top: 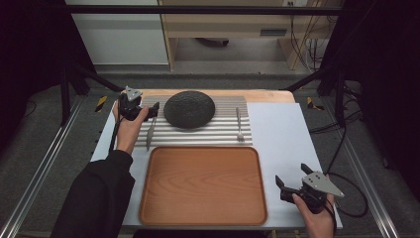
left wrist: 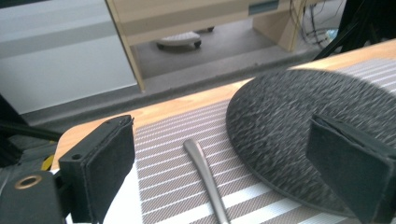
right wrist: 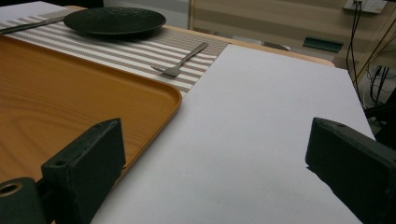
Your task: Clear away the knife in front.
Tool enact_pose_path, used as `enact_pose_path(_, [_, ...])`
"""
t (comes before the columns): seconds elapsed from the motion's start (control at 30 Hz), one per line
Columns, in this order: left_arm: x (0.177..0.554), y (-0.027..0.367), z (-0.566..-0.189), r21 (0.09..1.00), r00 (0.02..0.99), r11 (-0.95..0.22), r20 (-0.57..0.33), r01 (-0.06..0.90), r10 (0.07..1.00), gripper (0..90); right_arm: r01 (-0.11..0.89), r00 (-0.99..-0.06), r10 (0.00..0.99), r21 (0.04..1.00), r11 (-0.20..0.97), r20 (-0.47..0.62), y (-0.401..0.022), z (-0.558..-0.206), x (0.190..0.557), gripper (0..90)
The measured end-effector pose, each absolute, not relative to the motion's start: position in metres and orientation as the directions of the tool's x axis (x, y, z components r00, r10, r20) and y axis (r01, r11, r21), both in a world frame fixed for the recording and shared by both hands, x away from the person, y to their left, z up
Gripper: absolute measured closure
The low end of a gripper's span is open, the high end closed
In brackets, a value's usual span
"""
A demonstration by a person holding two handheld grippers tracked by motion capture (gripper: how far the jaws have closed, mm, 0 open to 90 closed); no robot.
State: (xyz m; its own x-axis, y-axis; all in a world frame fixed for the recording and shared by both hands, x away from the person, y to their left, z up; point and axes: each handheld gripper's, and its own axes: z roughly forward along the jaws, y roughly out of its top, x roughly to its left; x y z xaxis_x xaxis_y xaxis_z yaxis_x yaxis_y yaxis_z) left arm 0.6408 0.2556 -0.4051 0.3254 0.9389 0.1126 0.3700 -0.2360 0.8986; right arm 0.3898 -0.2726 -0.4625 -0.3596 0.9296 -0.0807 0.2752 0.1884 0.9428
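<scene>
A dark textured plate sits on a striped placemat at the far side of the table. A knife lies left of the plate and a fork right of it. My left gripper hovers over the knife's far end, open. In the left gripper view its jaws stand wide either side of the knife handle, with the plate just beyond the right jaw. My right gripper rests open and empty over the white table surface, right of the wooden tray.
The tray is empty and lies in front of the placemat. In the right gripper view the fork, the plate and the knife lie farther off. Cables hang off the right table edge; metal rails flank the table.
</scene>
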Motion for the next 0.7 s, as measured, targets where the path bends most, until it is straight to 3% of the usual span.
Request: enact_pose_path(0.7, [0.650,0.260,-0.418,0.888,0.305,-0.204,0.076,0.413,0.949,7.3,0.255,-0.378,0.924,0.954,0.158,-0.052,-0.275,-0.464,0.392,5.7])
